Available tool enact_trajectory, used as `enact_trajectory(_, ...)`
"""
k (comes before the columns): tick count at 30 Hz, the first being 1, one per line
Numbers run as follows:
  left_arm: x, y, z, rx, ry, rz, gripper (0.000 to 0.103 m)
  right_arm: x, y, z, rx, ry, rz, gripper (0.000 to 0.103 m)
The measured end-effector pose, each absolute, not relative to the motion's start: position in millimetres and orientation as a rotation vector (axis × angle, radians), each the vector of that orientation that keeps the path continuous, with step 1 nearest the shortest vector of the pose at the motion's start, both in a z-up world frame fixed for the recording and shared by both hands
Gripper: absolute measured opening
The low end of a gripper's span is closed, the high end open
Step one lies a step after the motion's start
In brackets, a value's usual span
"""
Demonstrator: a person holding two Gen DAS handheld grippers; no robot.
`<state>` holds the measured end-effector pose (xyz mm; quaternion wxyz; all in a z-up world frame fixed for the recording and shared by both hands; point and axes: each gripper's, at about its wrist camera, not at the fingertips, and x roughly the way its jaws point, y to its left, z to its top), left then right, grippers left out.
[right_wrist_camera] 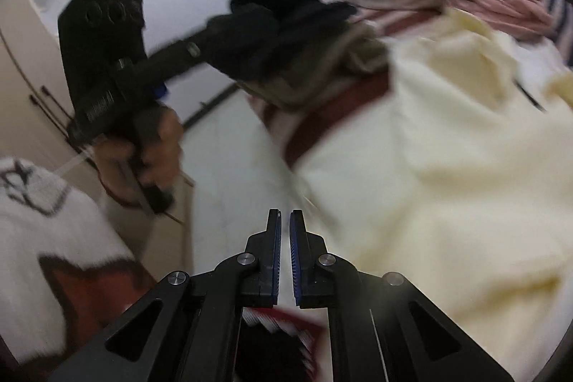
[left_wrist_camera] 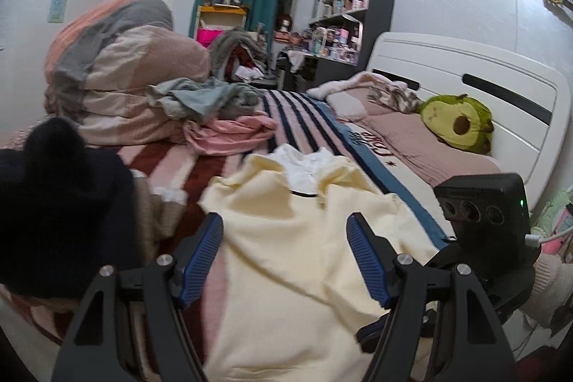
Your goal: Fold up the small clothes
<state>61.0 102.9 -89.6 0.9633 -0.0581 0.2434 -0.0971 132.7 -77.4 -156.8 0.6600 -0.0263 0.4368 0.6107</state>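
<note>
A pale yellow garment [left_wrist_camera: 304,238] with a white collar [left_wrist_camera: 304,163] lies spread on the striped bed. My left gripper [left_wrist_camera: 284,235] is open just above it, fingers wide apart, holding nothing. In the right wrist view the same yellow garment [right_wrist_camera: 447,149] fills the right side. My right gripper [right_wrist_camera: 285,221] has its jaws nearly together with nothing seen between them, beside the garment's left edge. The left gripper's body [right_wrist_camera: 107,59] shows in a hand at upper left. The right gripper's body [left_wrist_camera: 483,210] shows at the right of the left wrist view.
A dark knitted garment [left_wrist_camera: 61,203] lies at the left. A pink garment [left_wrist_camera: 229,131] and grey clothes [left_wrist_camera: 200,95] lie beyond, beside a folded duvet [left_wrist_camera: 121,77]. An avocado plush [left_wrist_camera: 454,120] rests by the white headboard [left_wrist_camera: 483,77]. The striped blanket [left_wrist_camera: 297,110] covers the bed.
</note>
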Motion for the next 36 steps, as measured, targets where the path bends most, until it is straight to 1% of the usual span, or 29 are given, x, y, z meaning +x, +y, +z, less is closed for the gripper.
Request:
enact_trajectory(4,55,133,-93,-0.117,0.492,-0.136,0.068,135,-24,-162,-0.071,1.031,1.434,0.0)
enact_trajectory(10,52,160,-102,-0.144,0.505,-0.097,0.068,142,20,-198,-0.085,1.16,1.423,0.004)
enact_trajectory(11,52,163,-103,-0.148,0.506,-0.094,0.068,145,23,-204,-0.072,1.188,1.412,0.009)
enact_trajectory(12,53,163,-104,-0.149,0.507,-0.091,0.068,147,23,-208,-0.059,1.21,1.402,0.016)
enact_trajectory(13,53,164,-105,-0.15,0.507,-0.089,0.068,150,21,-210,-0.048,1.223,1.386,0.038)
enact_trajectory(14,54,163,-105,-0.151,0.506,-0.088,0.068,152,16,-209,-0.04,1.218,1.368,0.052)
enact_trajectory(18,60,158,-105,-0.159,0.51,-0.089,0.068,164,-16,-182,-0.006,1.141,1.283,0.053)
enact_trajectory(21,67,148,-102,-0.155,0.51,-0.097,0.068,179,-57,-155,0.017,1.044,1.176,0.055)
enact_trajectory(22,69,143,-102,-0.152,0.511,-0.101,0.068,185,-74,-146,0.021,1.011,1.125,0.059)
enact_trajectory(24,74,136,-102,-0.146,0.516,-0.107,0.068,199,-111,-134,0.01,0.947,0.993,0.064)
enact_trajectory(26,82,125,-103,-0.138,0.524,-0.118,0.068,212,-140,-128,-0.009,0.903,0.872,0.075)
enact_trajectory(28,95,113,-106,-0.133,0.54,-0.128,0.068,227,-168,-131,-0.045,0.871,0.724,0.078)
enact_trajectory(31,111,99,-112,-0.128,0.559,-0.144,0.068,255,-200,-140,-0.112,0.858,0.562,0.079)
enact_trajectory(36,139,81,-123,-0.117,0.586,-0.165,0.069,293,-223,-163,-0.129,0.871,0.532,0.08)
